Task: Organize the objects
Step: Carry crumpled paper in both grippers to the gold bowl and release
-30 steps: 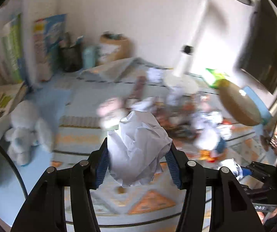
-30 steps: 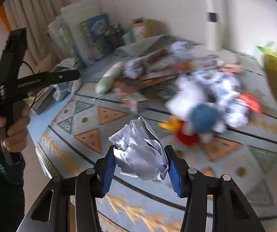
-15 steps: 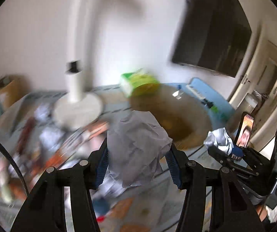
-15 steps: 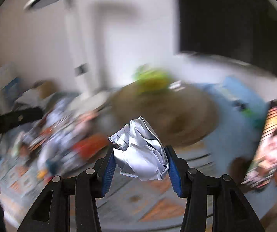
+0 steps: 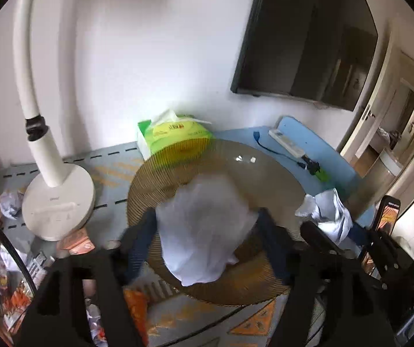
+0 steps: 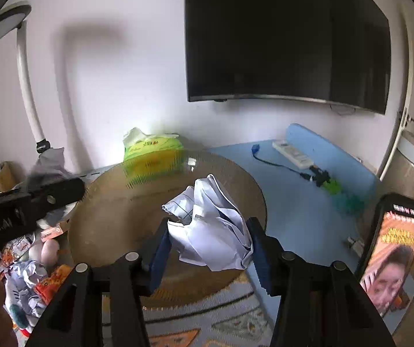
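A brown ribbed glass dish (image 5: pixel 160 185) sits on the table by the wall. My left gripper (image 5: pixel 205 240) hovers over it with its jaws opening. A crumpled white paper ball (image 5: pixel 204 231) is blurred between the pads, with small gaps on both sides. My right gripper (image 6: pixel 209 245) is over the same dish (image 6: pixel 105 208); its jaws are starting to open, but both blue pads still touch a second crumpled paper ball (image 6: pixel 212 228). The right gripper's paper (image 5: pixel 327 214) also shows at the right edge of the left wrist view.
A white lamp base (image 5: pixel 59 202) stands left of the dish and a green tissue pack (image 5: pixel 172 133) behind it. Wrappers and paper scraps (image 6: pixel 30 277) litter the mat at left. A phone (image 6: pixel 392 257) stands at right, near a power strip (image 6: pixel 292 151). A dark TV (image 6: pixel 288 37) hangs on the wall.
Both grippers swung right, from the cluttered mat to above the brown dish. The left jaws have widened and their paper ball sits loose and slightly lower. The right paper stays between its pads.
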### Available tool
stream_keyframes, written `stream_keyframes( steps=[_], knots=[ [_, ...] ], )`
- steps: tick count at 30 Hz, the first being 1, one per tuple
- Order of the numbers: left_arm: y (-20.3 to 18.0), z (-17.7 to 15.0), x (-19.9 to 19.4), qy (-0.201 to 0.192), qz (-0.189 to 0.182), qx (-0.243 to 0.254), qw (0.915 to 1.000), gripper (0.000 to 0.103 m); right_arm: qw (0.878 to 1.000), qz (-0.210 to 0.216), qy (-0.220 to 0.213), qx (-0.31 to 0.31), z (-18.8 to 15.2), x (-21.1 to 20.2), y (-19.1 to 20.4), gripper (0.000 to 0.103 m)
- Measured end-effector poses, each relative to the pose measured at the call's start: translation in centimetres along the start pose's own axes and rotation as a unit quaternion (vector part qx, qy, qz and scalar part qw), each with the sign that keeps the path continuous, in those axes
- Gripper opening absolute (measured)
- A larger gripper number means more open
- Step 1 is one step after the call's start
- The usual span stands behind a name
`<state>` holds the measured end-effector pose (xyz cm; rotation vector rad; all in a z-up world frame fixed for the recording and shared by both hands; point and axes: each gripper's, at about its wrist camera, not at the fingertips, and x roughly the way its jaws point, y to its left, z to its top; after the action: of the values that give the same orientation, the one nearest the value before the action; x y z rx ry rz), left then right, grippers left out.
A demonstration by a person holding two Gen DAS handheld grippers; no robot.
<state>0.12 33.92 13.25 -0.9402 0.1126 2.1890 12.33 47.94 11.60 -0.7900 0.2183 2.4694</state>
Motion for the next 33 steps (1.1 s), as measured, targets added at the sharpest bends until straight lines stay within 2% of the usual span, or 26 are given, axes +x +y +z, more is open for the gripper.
stream_keyframes(
  steps=[3,5,10,14,16,20,24,26,29,33],
  knots=[
    [0.1,0.0,0.1,0.000,0.015,0.005,0.9999,0.072,1.000,-0.013,-0.012,-0.015,0.0,-0.4,0.5,0.072],
    [0.3,-0.3,-0.5,-0.002,0.013,0.007,0.9999,0.072,0.999,-0.036,-0.030,-0.024,-0.5,-1.2,0.7,0.073],
    [1.2,-1.6,-4.4,-0.028,0.005,0.011,0.9995,0.072,0.998,-0.034,-0.033,-0.041,-1.4,-3.0,1.5,0.073],
    [2.4,-3.6,-8.4,-0.054,0.015,0.013,0.9983,0.072,0.999,-0.010,-0.031,-0.043,-2.7,-5.7,2.8,0.073],
    [3.6,-5.5,-10.9,-0.065,0.023,0.003,0.9976,0.072,0.998,0.017,-0.030,-0.043,-3.5,-7.0,3.7,0.074],
    [7.8,-11.0,-15.3,-0.075,0.063,-0.035,0.9946,0.083,0.996,0.073,-0.025,-0.045,-6.2,-8.2,6.1,0.086],
    [14.0,-17.5,-18.3,-0.060,0.125,-0.102,0.9850,0.086,0.993,0.103,-0.005,-0.058,-9.6,-7.1,9.3,0.087],
    [17.0,-20.1,-19.0,-0.052,0.165,-0.136,0.9755,0.086,0.992,0.114,0.020,-0.057,-10.5,-5.8,10.7,0.087],
    [21.1,-22.9,-18.9,-0.035,0.235,-0.173,0.9558,0.085,0.990,0.133,0.030,-0.041,-11.1,-4.7,11.7,0.087],
    [22.8,-24.4,-18.1,-0.033,0.236,-0.191,0.9524,0.086,0.992,0.110,0.043,-0.045,-12.4,-3.4,13.1,0.087]
  ],
)
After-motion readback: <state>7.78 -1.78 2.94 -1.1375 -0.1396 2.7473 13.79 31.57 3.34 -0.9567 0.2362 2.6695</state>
